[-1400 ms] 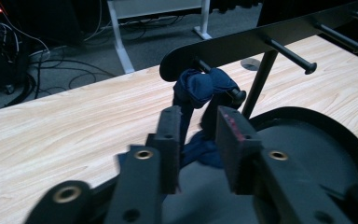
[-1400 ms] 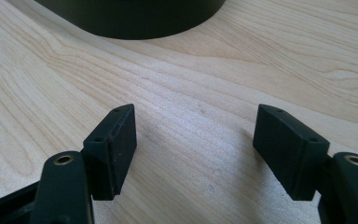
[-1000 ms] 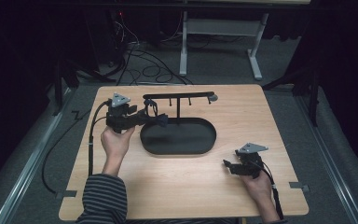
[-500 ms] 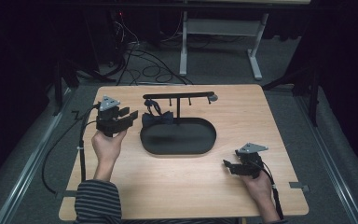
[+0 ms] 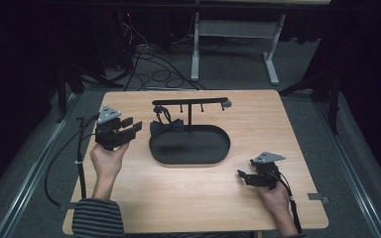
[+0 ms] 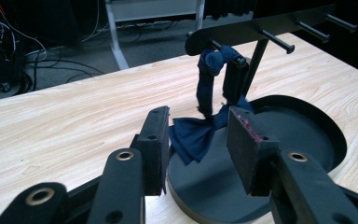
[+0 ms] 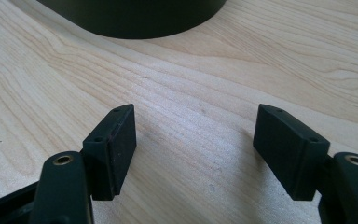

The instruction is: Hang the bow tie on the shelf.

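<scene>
Near the surface's (image 5: 188, 198) far edge, a navy bow tie (image 6: 200, 133) hangs from the black stand's (image 5: 191, 102) peg; left tongs (image 6: 198, 140) and right tongs (image 7: 196, 149) gape empty.

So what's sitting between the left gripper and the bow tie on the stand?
Nothing. In the left gripper view, the open left gripper faces the navy bow tie across bare wooden table and the stand's black base rim.
</scene>
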